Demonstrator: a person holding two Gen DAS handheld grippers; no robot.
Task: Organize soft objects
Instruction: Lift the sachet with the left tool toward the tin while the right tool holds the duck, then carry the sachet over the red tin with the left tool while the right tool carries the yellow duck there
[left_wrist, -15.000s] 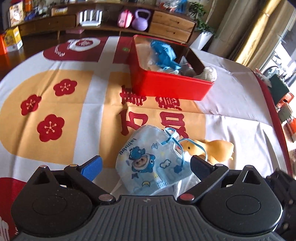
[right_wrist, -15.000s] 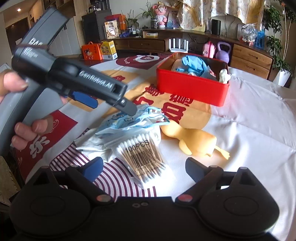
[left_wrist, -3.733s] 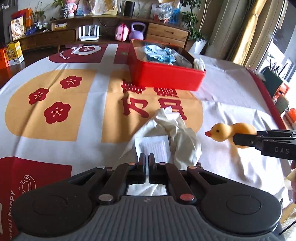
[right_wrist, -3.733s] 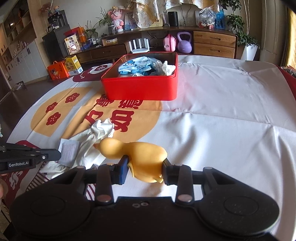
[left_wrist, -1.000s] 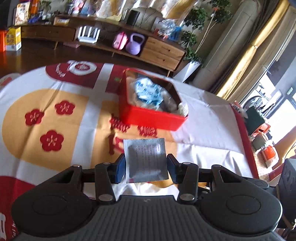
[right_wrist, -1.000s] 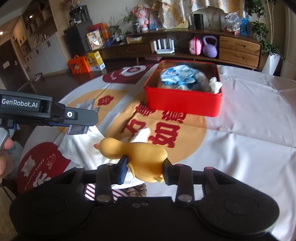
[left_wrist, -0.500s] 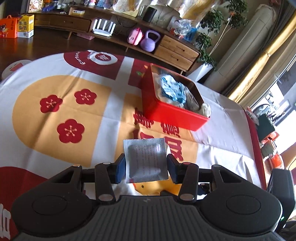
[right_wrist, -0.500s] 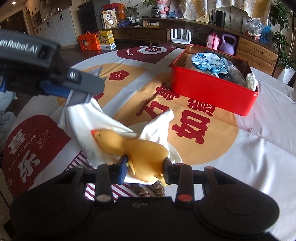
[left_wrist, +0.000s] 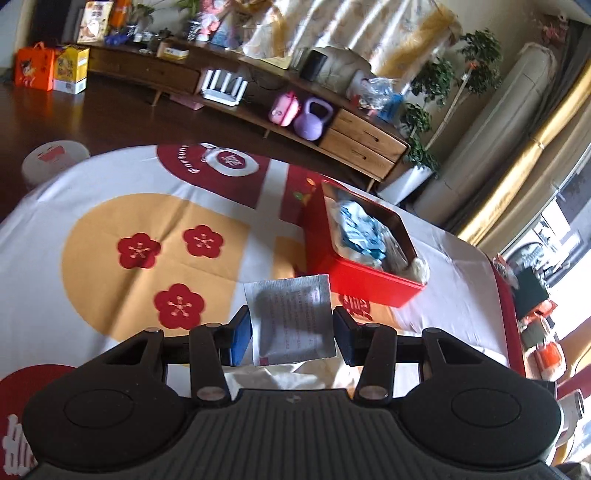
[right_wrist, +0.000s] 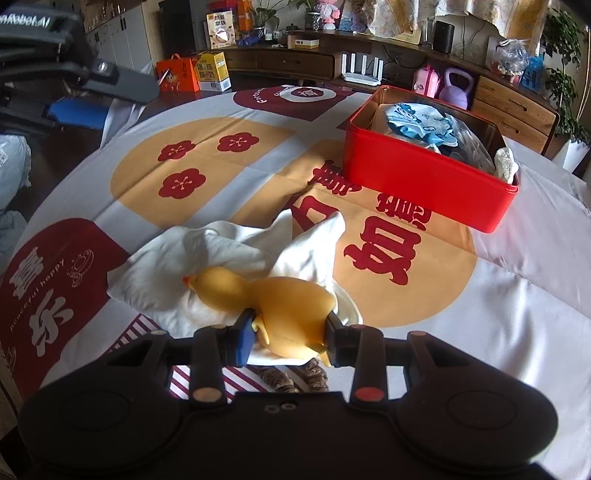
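My left tongs grip a silver sachet, the red box ahead to their right. My right tongs clamp the yellow duck over a white cloth on the counter.

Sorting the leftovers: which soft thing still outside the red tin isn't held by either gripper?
The white cloth on the tablecloth; the packet sits in the left gripper, the duck in the right gripper.
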